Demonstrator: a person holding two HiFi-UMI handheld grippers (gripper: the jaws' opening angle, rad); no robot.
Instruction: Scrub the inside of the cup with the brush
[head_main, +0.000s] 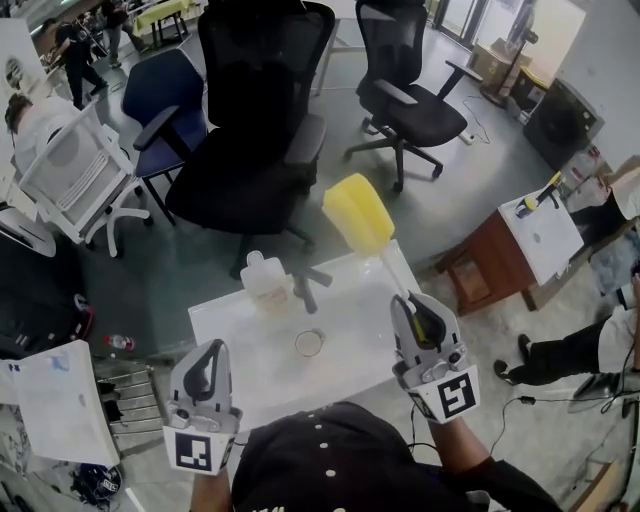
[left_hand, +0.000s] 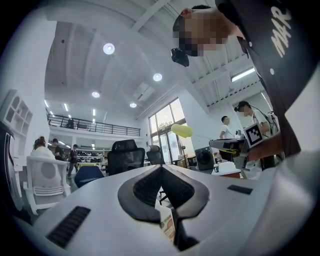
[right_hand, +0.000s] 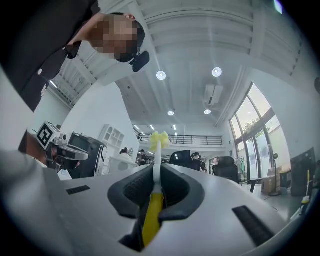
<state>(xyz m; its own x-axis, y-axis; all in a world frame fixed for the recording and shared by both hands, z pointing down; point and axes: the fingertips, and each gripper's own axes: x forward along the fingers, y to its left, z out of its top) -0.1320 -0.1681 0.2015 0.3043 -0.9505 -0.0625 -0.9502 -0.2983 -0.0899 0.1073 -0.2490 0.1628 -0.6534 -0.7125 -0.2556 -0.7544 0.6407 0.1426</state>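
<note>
Right now the brush (head_main: 358, 213) is the brightest thing here: a fat, rounded yellow sponge head, soft and porous-looking, on a thin white stem that runs down into a smooth yellow handle. The right gripper (head_main: 412, 308) has its ribbed black pads clamped on it just where the stem meets the handle, and the sponge end is tilted up in the air past the far edge of the table (head_main: 350, 290), apart from the cup (head_main: 310, 343). The cup is small and round with a pale rim. It stands upright on the glossy white tabletop, between the 2 grippers, and I cannot tell whether anything is in it. Beyond it, near the far edge, stands a cloudy, squarish plastic bottle (head_main: 266, 280); its contents are unclear. The left gripper (head_main: 210, 350) is at the near left edge, jaws pressed together on nothing.
</note>
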